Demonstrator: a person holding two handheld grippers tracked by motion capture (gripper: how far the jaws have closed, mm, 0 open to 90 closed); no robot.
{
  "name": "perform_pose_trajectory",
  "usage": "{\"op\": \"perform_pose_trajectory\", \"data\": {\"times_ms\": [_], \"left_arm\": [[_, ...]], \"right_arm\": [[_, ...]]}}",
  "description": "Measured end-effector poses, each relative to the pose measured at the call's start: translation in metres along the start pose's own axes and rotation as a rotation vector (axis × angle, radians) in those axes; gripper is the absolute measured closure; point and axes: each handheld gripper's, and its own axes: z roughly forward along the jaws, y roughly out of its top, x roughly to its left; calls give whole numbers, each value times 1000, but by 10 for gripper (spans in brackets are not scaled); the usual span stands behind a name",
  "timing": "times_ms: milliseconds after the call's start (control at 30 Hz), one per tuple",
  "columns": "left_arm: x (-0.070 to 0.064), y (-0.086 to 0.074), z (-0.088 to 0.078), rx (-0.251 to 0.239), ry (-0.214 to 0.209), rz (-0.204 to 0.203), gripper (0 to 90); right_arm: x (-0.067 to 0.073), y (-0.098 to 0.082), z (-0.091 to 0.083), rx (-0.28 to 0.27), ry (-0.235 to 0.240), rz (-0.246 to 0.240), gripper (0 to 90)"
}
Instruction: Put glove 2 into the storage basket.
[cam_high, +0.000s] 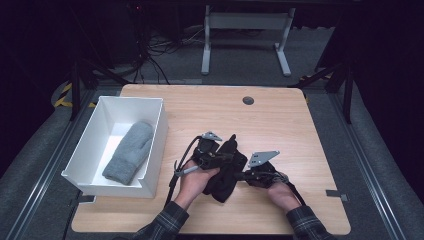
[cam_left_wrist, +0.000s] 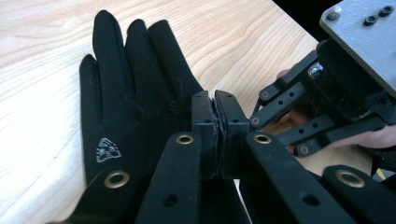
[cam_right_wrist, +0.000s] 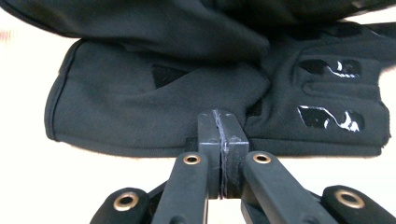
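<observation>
At the near middle of the worktop (cam_high: 280, 115), both tongs, left (cam_high: 216, 155) and right (cam_high: 243, 175), are clenched on the black glove (cam_high: 227, 170). Thin fabric pinched at the edge could slip free on the way to the white bin (cam_high: 155, 145).

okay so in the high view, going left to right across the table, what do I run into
White bin with the grey mitten inside it, then the left gripper, the black gloves, the right gripper, and bare table out to the right edge.
</observation>
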Motion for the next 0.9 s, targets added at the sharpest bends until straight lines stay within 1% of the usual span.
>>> {"op": "perform_pose_trajectory", "data": {"times_ms": [100,133,233,267,300,333,367,400,433,467,500,533,567,600,633,700,767,833,900], "left_arm": [[-1,0,4,-2,-15,1,868],[-1,0,4,-8,-27,4,864],[-4,1,-3,-39,-34,10,822],[-5,1,-6,-40,-31,20,823],[-6,0,-9,-35,-26,32,840],[-6,-1,-11,-27,-21,45,864],[-6,-1,-11,-27,-21,45,889],[-7,-3,-15,-11,-5,64,889],[-8,-6,-17,-1,-2,71,897],[-9,-10,-19,9,6,78,898],[-9,-13,-20,17,10,83,898],[-9,-21,-21,29,2,85,898],[-9,-21,-21,29,2,85,898],[-10,-25,-21,39,1,91,898],[-10,-29,-20,43,-6,94,898],[-13,-35,-17,60,-17,94,898],[-18,-40,-11,84,-28,110,898],[-21,-42,-5,103,-25,128,898],[-23,-45,4,131,-35,135,898]], "right_arm": [[0,1,1,0,0,-4,900],[0,1,0,0,-3,-3,900],[-1,0,-7,-12,-21,-4,900],[-3,-2,-12,-20,-36,1,899],[-5,-4,-17,-30,-47,6,882],[-7,-6,-21,-33,-59,14,844],[-7,-6,-21,-33,-59,14,844],[-8,-8,-25,-33,-67,18,818],[-10,-12,-33,-34,-89,25,784],[-14,-19,-42,-32,-113,41,713],[-14,-19,-42,-32,-113,41,713],[-17,-26,-51,-19,-136,53,637],[-17,-26,-51,-19,-136,53,637],[-21,-33,-58,-10,-168,72,559],[-21,-33,-58,-10,-168,72,559],[-24,-40,-64,-20,-197,96,475],[-28,-48,-69,-20,-224,120,423],[-31,-54,-74,-20,-246,134,367],[-33,-59,-77,-18,-268,152,315]]}}
